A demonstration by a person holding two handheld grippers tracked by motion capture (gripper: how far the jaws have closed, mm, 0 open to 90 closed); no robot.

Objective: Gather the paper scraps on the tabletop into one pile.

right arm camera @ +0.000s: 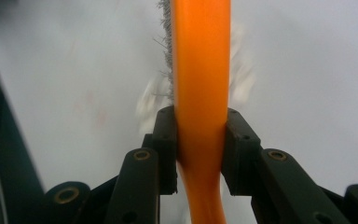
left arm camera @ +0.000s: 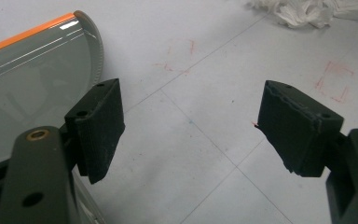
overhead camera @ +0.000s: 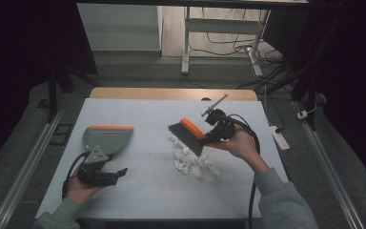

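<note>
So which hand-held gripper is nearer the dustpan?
Left. The left hand-held gripper sits open just beside the dustpan, not gripping it; the right hand-held gripper holds the brush across the table.

What we cannot make out

In the right gripper view, we see the orange plastic brush handle cut off at top and bottom, and the white crumpled paper scraps behind it blur into smears. In the left gripper view, the grey dustpan with an orange lip runs off the left edge, and the scraps are cropped at the top.
</note>
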